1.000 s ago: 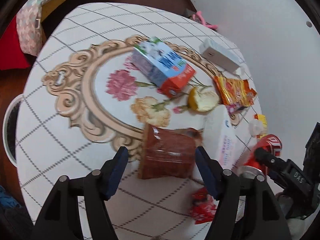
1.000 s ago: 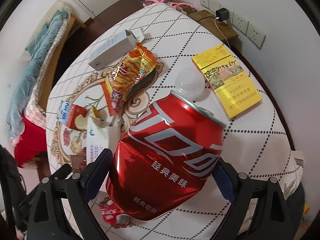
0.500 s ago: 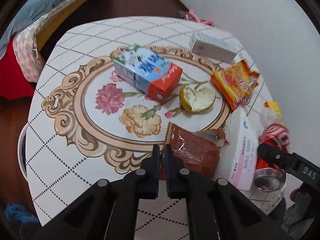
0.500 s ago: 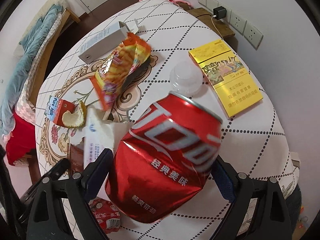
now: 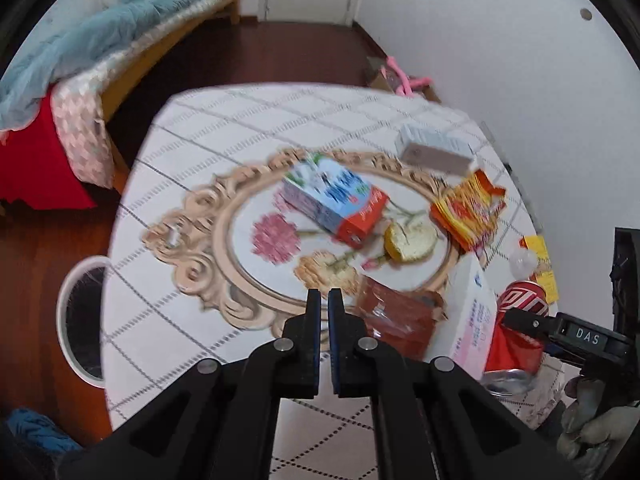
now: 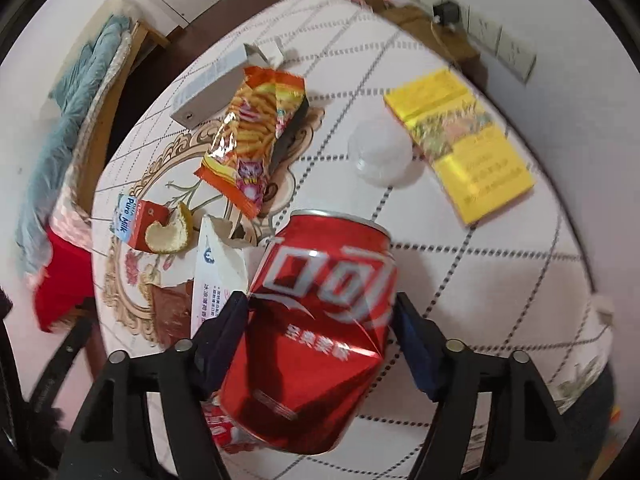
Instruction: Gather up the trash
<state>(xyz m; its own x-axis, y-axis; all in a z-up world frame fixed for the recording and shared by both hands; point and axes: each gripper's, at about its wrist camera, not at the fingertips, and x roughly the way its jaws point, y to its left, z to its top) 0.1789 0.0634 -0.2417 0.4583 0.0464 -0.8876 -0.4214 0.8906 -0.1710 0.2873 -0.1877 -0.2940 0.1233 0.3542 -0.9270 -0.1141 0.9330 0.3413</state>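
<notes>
My right gripper [image 6: 320, 300] straddles a dented red soda can [image 6: 320, 320]. Its jaws are closing, and both pads touch the can's sides. The can stands tilted on the round table [image 6: 480, 280]. In the left wrist view my left gripper [image 5: 324, 294] hangs shut above the table with nothing visible between its fingers. A brown wrapper [image 5: 400, 320] lies just right of it. More trash lies around: a blue-and-red milk carton [image 5: 336, 200], an orange peel [image 5: 410, 242], an orange snack bag [image 5: 468, 208] and a white tissue pack [image 5: 470, 312].
A grey-white box [image 5: 436, 152] lies at the table's far side, with a yellow carton [image 6: 464, 140] and a clear plastic cup [image 6: 380, 152] beside the can. A small red wrapper [image 6: 220, 428] lies under the can. A white bin [image 5: 80, 316] stands on the floor left of the table.
The left gripper shut from open around the brown wrapper, then rose and drew back without it. The right jaws narrowed onto the can.
</notes>
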